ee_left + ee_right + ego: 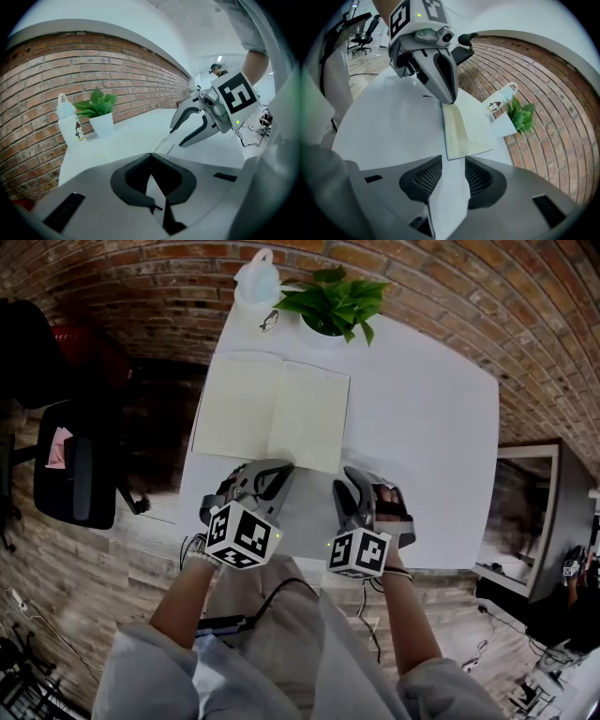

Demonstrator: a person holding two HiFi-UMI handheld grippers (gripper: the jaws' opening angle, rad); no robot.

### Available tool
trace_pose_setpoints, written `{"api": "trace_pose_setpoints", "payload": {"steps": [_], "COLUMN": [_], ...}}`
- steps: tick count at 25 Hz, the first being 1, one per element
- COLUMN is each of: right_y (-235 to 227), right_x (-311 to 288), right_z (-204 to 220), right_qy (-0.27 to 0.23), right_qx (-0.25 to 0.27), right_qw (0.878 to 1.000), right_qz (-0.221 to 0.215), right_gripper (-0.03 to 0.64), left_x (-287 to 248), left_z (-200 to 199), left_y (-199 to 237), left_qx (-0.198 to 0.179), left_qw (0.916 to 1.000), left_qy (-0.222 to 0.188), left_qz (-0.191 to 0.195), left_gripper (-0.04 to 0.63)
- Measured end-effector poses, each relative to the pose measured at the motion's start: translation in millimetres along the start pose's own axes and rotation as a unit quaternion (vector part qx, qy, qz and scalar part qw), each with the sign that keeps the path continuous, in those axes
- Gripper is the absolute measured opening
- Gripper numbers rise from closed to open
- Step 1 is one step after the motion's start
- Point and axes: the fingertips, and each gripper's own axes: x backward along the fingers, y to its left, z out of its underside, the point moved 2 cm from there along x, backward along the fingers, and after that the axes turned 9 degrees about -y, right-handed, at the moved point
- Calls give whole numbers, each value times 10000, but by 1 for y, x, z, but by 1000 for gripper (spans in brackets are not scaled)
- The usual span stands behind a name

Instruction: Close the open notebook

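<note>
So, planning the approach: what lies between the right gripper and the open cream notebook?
Only bare white tabletop separates the right gripper from the cream notebook, per the right gripper view.

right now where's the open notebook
In the head view the open notebook lies flat on the left half of the white table, with the potted plant just beyond it at the far edge.
</note>
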Motion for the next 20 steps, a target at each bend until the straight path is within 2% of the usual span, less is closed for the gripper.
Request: {"api": "trace_pose_setpoints", "payload": {"steps": [4, 17, 20], "right_y": [-3, -4, 0], "right_x": [-4, -11, -13], "right_z": [-2, -8, -7], "right_qy": [-9, -66, -55], "right_qx": [423, 970, 994], "right_qw": [9991, 9953, 9949], "right_qz": [-18, 2, -135], "right_gripper": [137, 137, 98], "left_x": [0, 1, 0], "left_z": [0, -1, 0], "left_y": [0, 0, 0], "left_qx": [6, 24, 23], "left_qw": [10000, 10000, 10000], "left_qy": [4, 27, 40], "left_qz": [-10, 15, 20], "left_gripper": [18, 18, 18]}}
